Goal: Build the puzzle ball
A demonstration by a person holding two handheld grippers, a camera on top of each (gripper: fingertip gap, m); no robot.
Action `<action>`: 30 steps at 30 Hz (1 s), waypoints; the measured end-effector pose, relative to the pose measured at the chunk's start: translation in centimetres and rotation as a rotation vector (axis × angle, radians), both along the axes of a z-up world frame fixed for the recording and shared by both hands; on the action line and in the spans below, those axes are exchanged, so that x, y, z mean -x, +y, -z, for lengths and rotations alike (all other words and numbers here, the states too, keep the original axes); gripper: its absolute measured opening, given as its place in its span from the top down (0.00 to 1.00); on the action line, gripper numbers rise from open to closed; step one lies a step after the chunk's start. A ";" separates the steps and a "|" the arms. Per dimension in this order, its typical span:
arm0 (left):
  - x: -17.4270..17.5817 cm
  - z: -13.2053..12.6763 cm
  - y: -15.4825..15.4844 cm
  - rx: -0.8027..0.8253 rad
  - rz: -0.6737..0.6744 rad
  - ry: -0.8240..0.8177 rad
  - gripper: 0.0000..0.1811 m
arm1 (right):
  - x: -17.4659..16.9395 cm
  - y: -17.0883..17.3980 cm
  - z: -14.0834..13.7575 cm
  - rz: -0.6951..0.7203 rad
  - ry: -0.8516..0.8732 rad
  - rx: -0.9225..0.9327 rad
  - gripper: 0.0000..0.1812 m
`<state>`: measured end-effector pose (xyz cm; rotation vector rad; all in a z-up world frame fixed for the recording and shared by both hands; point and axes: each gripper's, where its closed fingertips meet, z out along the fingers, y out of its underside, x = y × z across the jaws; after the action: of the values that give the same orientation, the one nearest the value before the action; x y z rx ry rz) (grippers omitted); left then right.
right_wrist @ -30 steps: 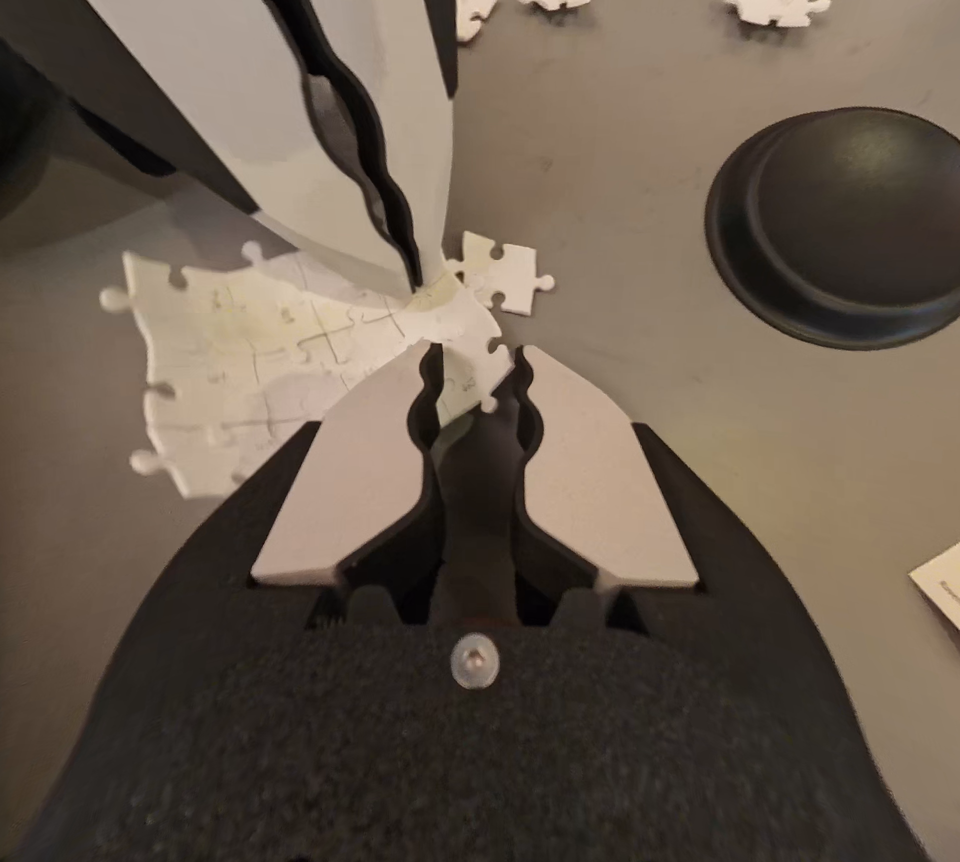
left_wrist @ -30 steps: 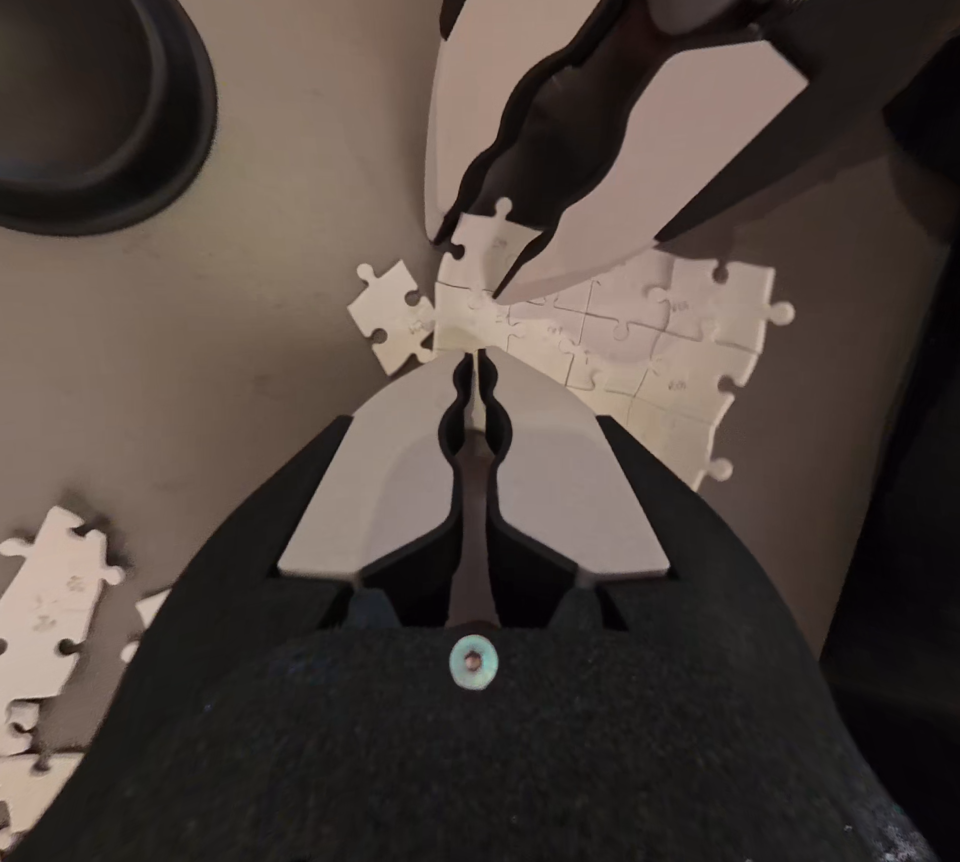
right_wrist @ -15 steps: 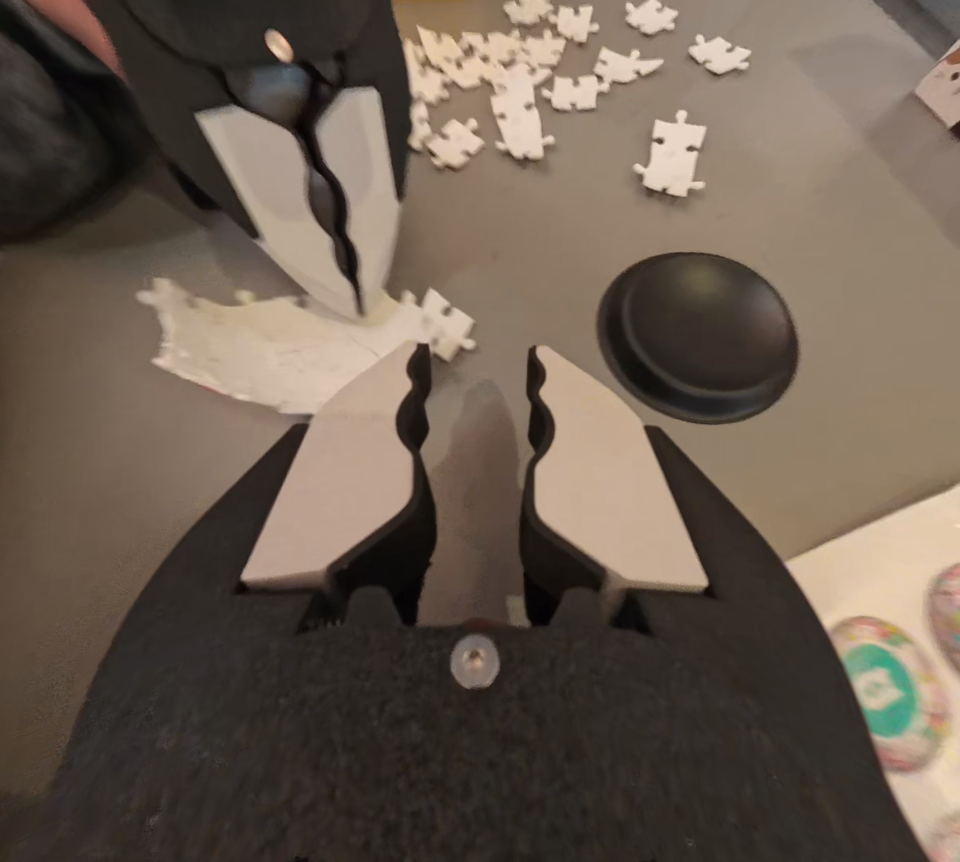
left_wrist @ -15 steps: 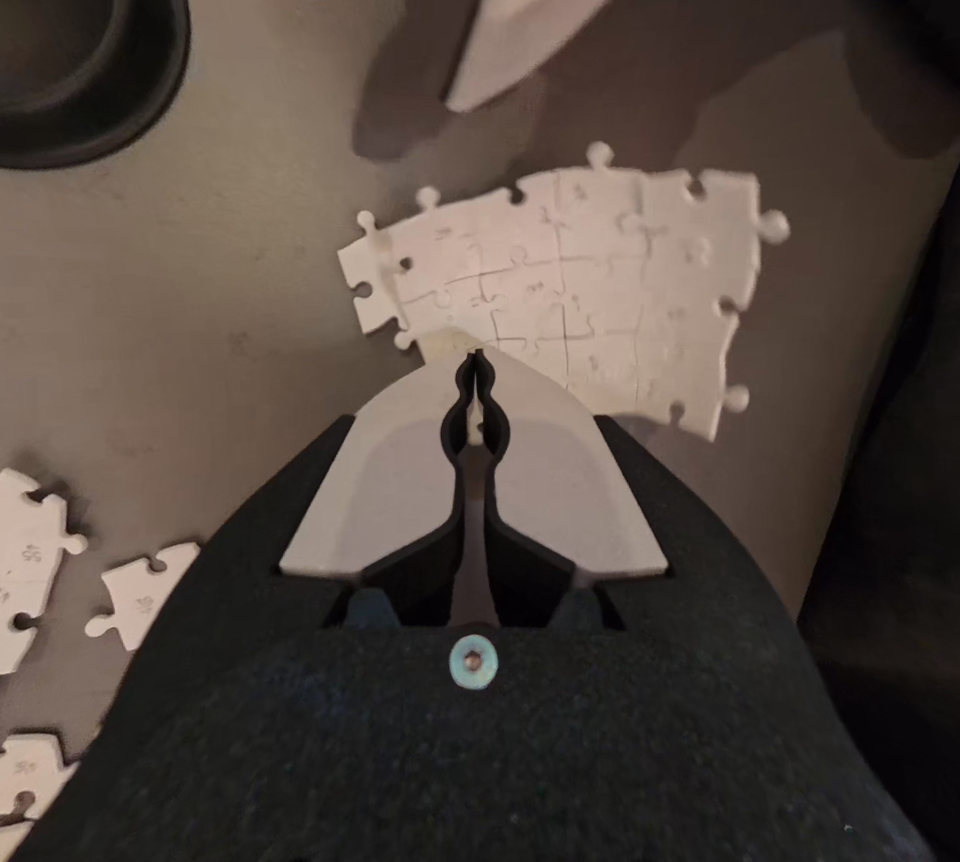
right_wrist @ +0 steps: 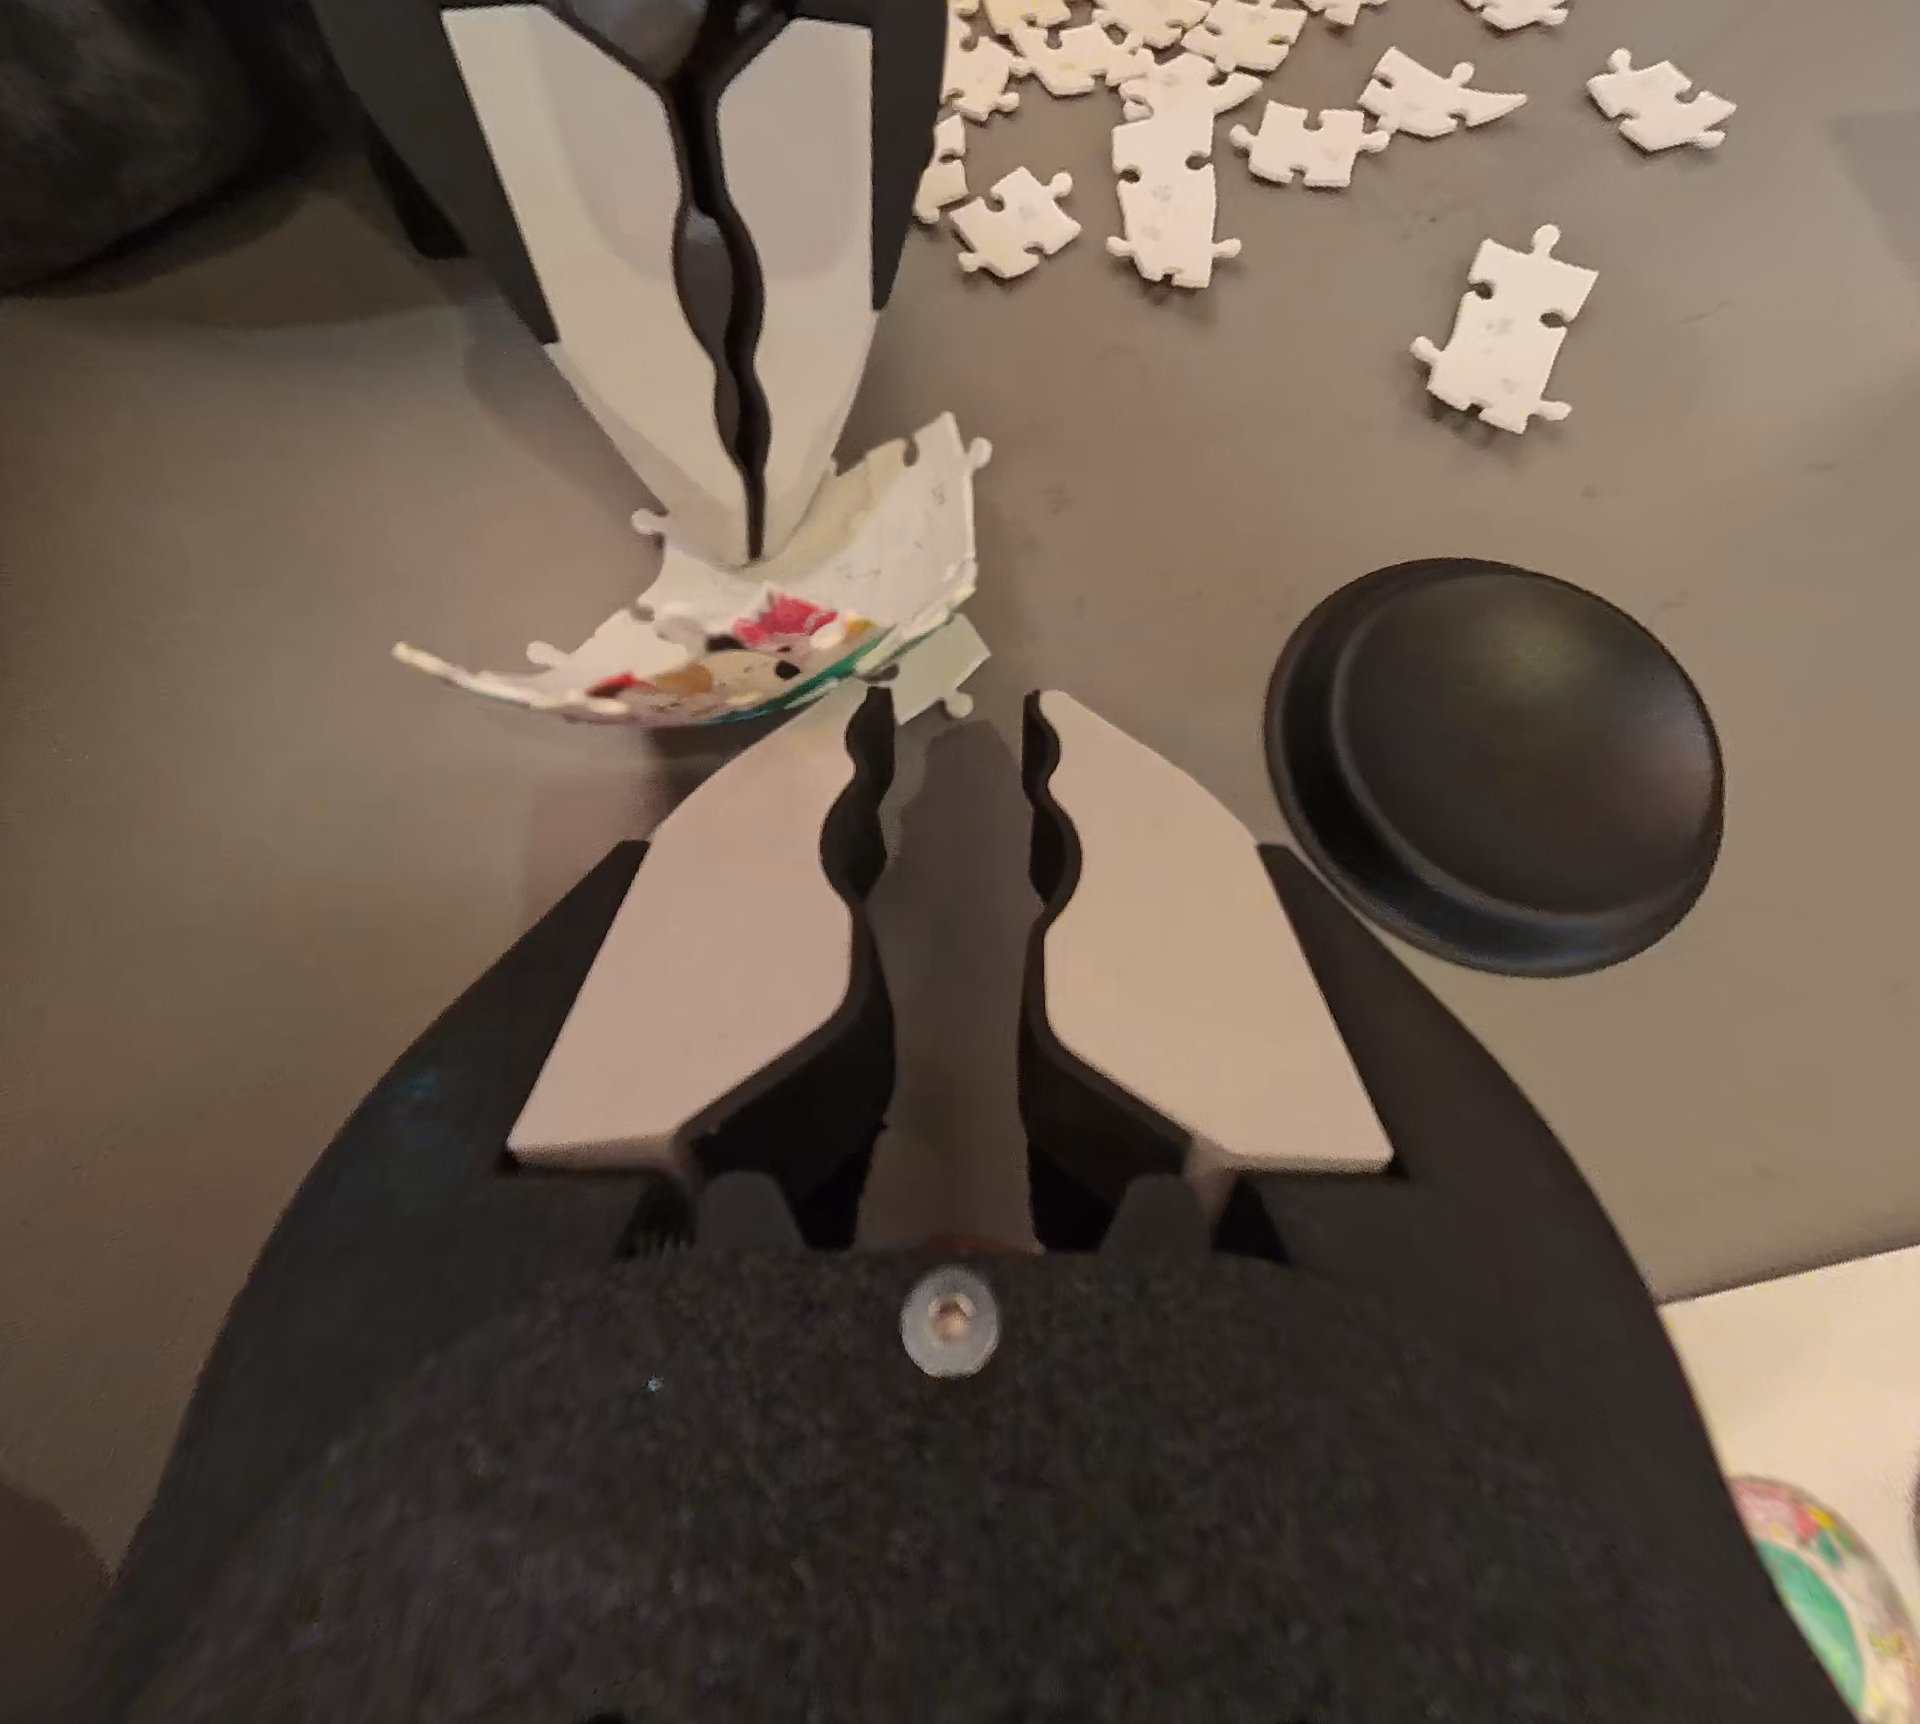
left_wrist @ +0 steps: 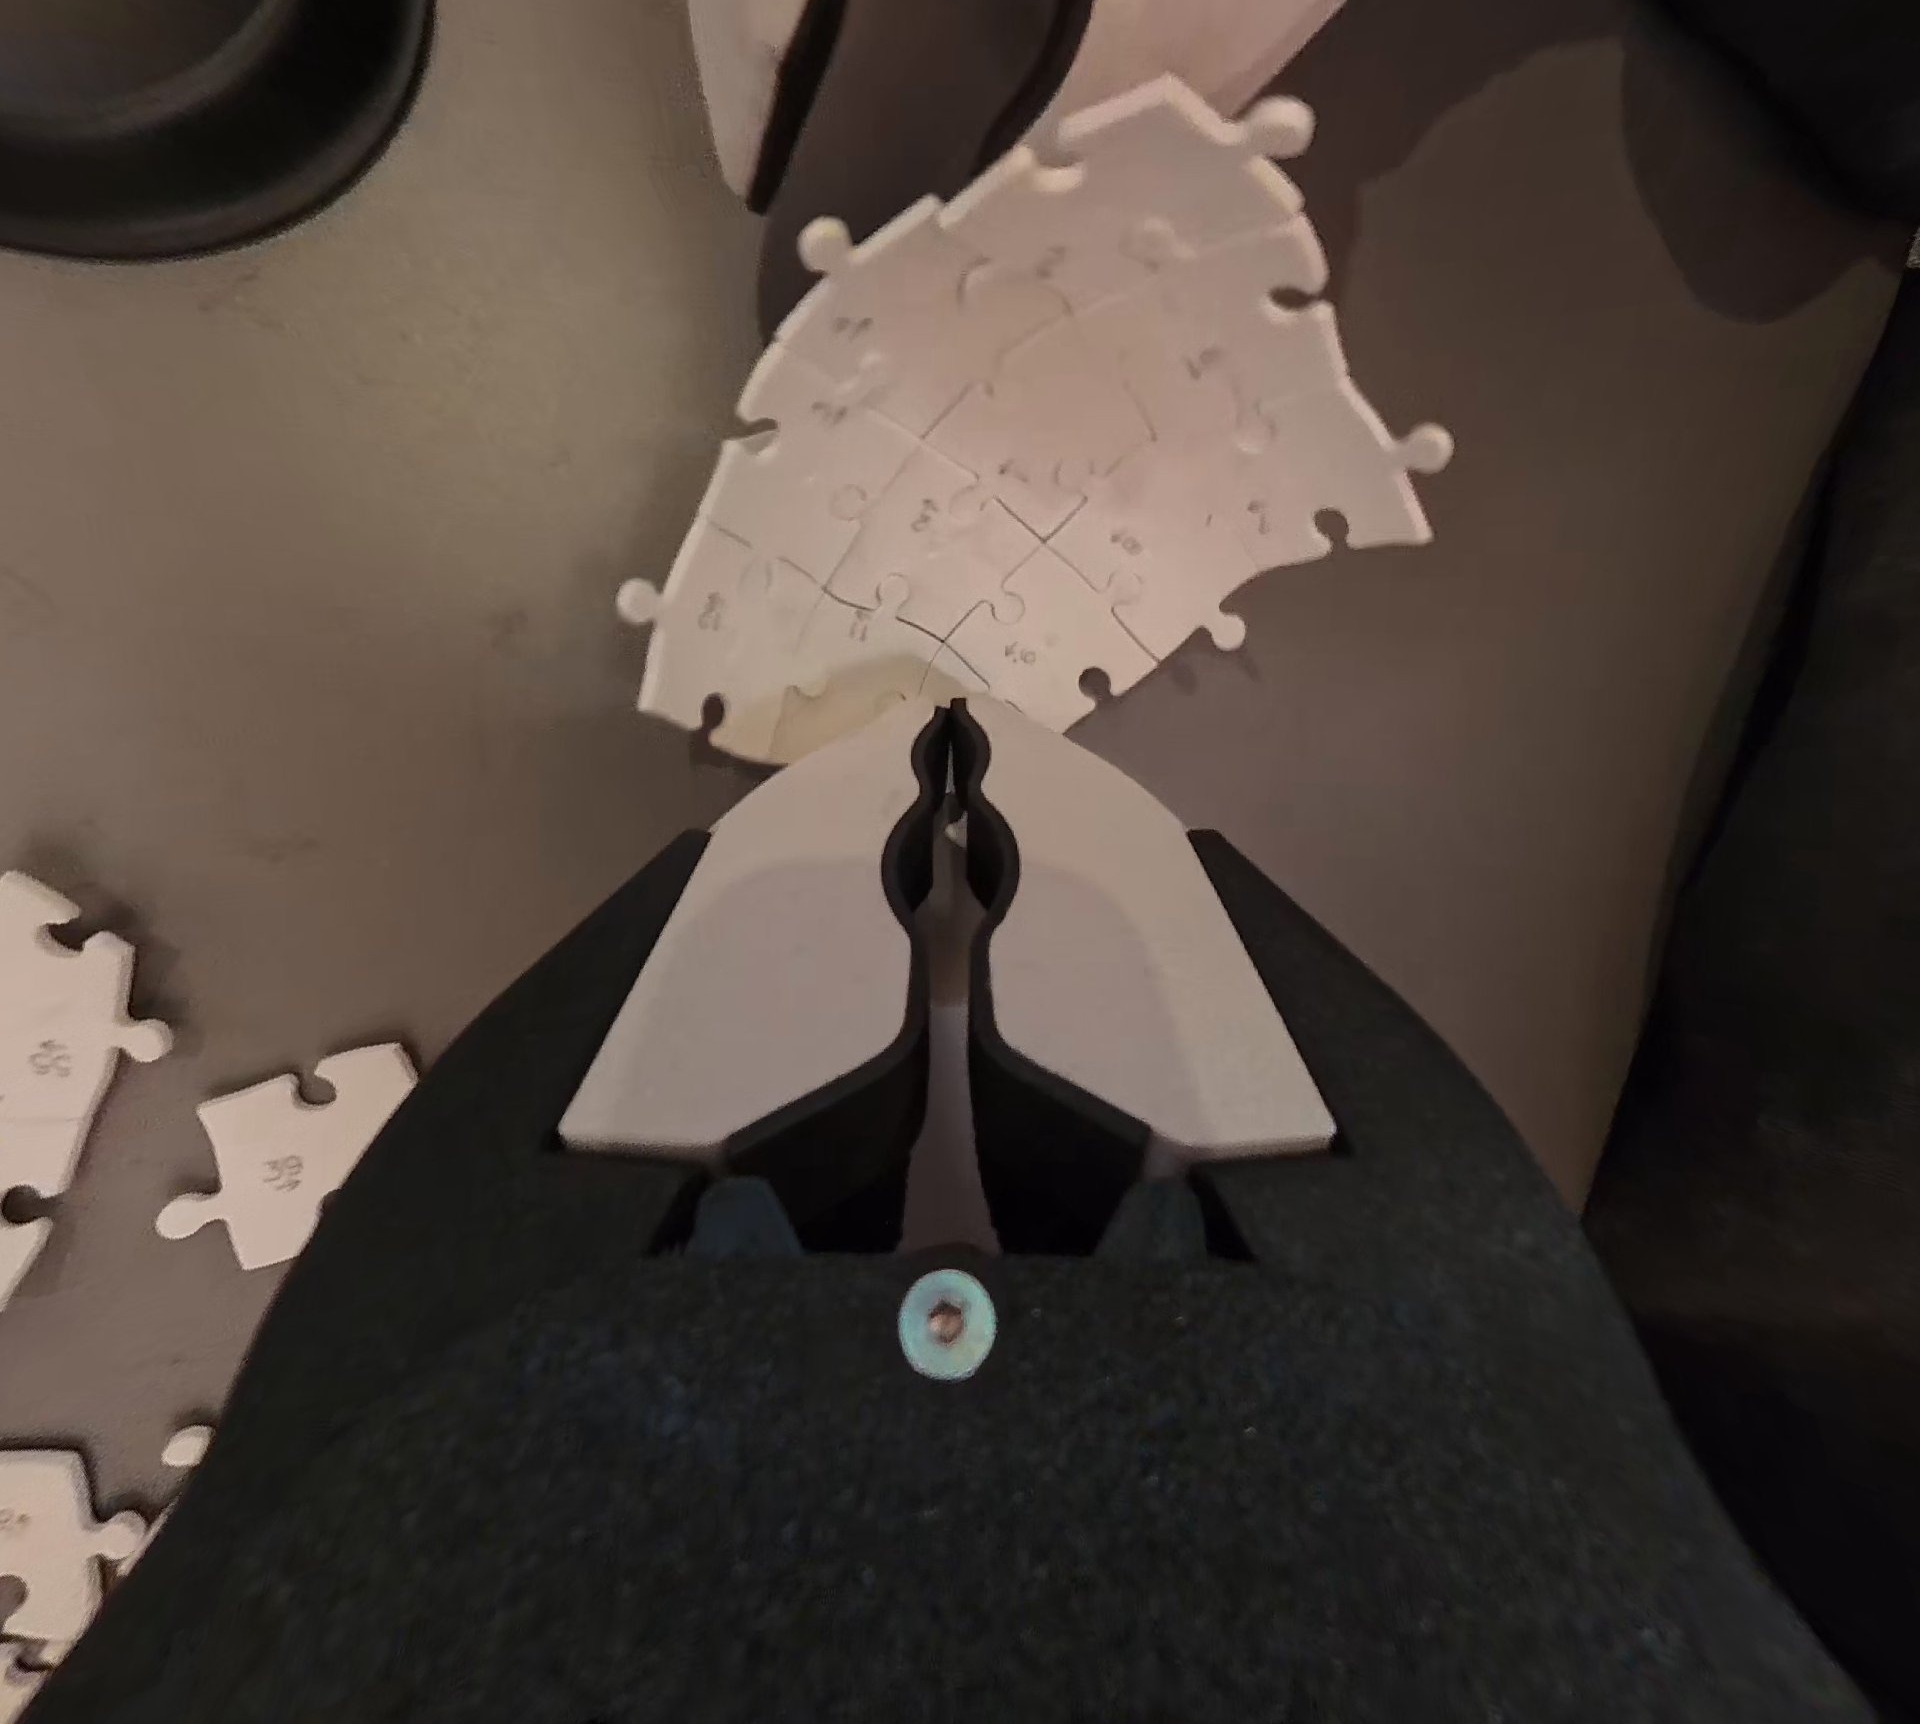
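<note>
Lifted now, joined puzzle section — pinched by left hand-held gripper; right hand-held gripper spread, empty.

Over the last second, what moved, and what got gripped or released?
The right gripper let go of the piece it was pressing in and pulled back, open. The left gripper kept its grip and tilted the joined puzzle section up off the table. The black stand and loose pieces stayed put.

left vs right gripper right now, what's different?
The left gripper is shut on the edge of the joined puzzle section, lifting it off the table; the right gripper is open and empty. The left points steeply down, the right lies flatter. Both have pale fingers with wavy black pads.
</note>
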<state>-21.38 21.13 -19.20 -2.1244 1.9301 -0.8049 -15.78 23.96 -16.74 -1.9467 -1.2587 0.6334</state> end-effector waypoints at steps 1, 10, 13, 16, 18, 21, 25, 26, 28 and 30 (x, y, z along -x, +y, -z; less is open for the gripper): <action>0.0 0.0 0.0 0.003 -0.001 -0.001 1.00 | 0.0 -0.3 0.0 0.001 0.000 -0.002 0.87; -0.6 -0.4 0.7 -0.019 -0.042 -0.023 0.95 | 0.8 -2.2 0.9 0.021 -0.010 0.022 0.87; -1.0 -0.5 1.1 -0.026 -0.064 -0.029 0.95 | 1.0 -2.8 1.1 0.019 -0.020 0.035 0.87; -0.7 -0.1 1.8 -0.063 -0.088 0.006 0.96 | 1.4 -3.5 1.1 0.004 -0.014 0.060 0.87; -0.5 -0.1 2.2 -0.091 -0.095 0.014 0.97 | 1.8 -3.9 1.1 -0.011 -0.003 0.075 0.87; -0.3 0.1 2.4 -0.093 -0.103 0.029 1.00 | 2.6 -4.7 0.9 -0.045 0.014 0.087 0.87; 0.3 0.1 1.6 -0.062 -0.075 0.064 1.00 | 3.6 -6.2 0.3 -0.130 0.066 0.135 0.87; 0.5 0.1 1.3 -0.058 -0.056 0.075 1.00 | 3.7 -6.5 0.1 -0.146 0.074 0.147 0.87; 0.8 0.1 0.8 -0.054 -0.024 0.092 1.00 | 3.1 -6.6 0.3 -0.145 0.052 0.159 0.87; 1.2 0.1 0.2 -0.043 0.004 0.104 1.00 | 1.6 -5.2 0.8 -0.077 0.002 0.131 0.87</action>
<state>-22.60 21.29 -19.30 -2.1783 1.9839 -0.6597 -17.36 18.77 -17.54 -2.0104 -1.3252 0.7744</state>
